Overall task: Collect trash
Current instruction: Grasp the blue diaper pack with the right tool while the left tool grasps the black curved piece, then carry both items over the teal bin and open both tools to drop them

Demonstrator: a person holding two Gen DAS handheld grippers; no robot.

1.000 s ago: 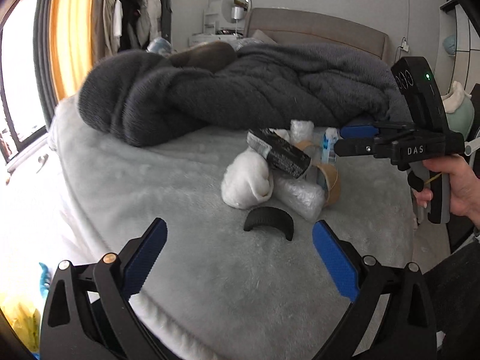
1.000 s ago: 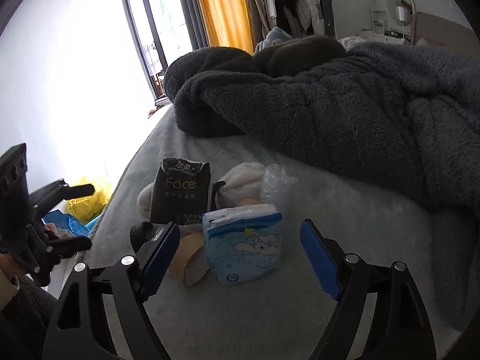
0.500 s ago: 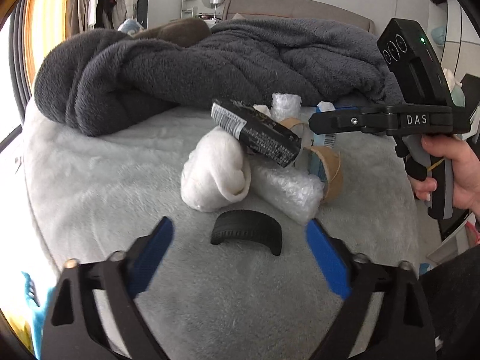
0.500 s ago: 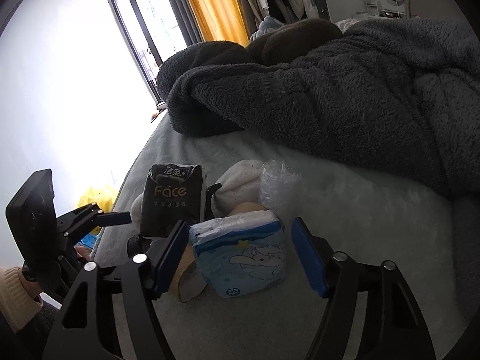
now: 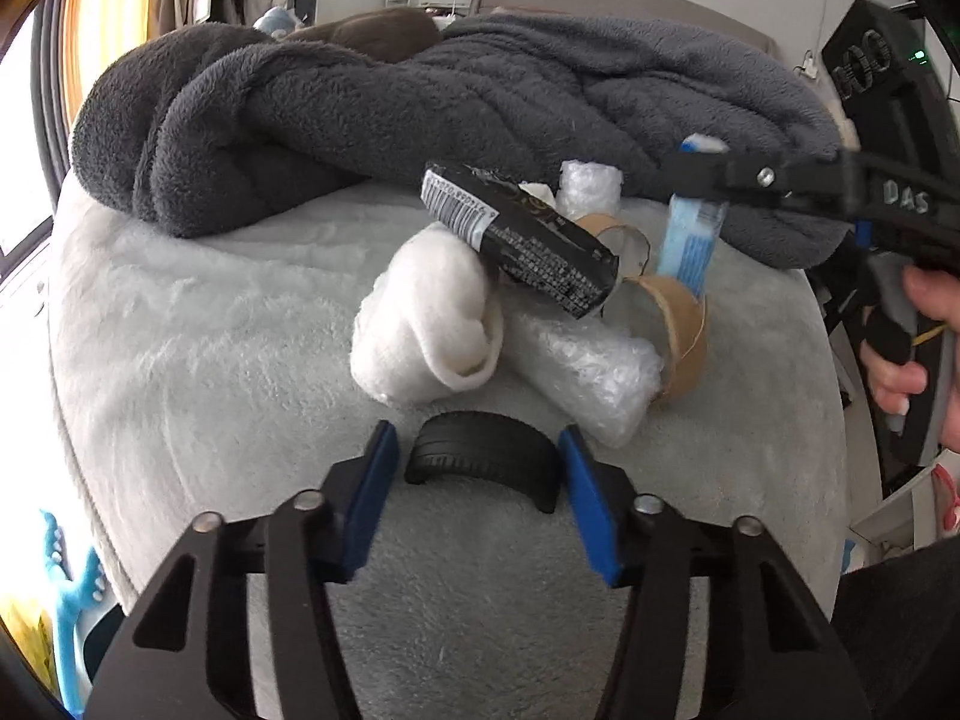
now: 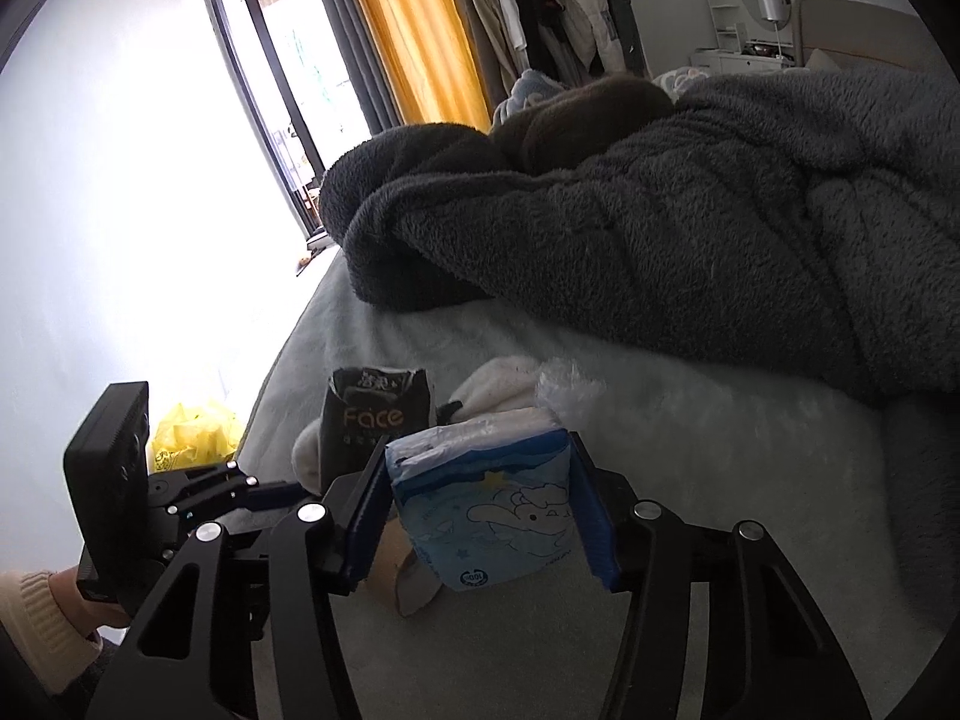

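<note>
A pile of trash lies on the grey bed [image 5: 198,312]. My left gripper [image 5: 477,480] has its blue pads on either side of a curved black rubber piece [image 5: 483,456], touching or nearly touching it. Behind it lie a white sock roll [image 5: 429,318], a bubble-wrap roll [image 5: 588,372], a black "Face" tissue packet [image 5: 522,240] and cardboard tape rings [image 5: 681,330]. My right gripper [image 6: 480,510] is shut on a blue tissue pack [image 6: 486,510], also seen in the left wrist view [image 5: 690,240]. The black packet [image 6: 375,414] stands behind it.
A dark grey fleece blanket [image 5: 420,114] is heaped across the far bed. A yellow bag [image 6: 192,435] lies on the floor beside the bed, and blue plastic items [image 5: 66,588] at the bed's near left edge. A window and orange curtain [image 6: 408,30] stand beyond.
My left gripper moved forward and narrowed around the black rubber piece. My right gripper closed on the blue tissue pack.
</note>
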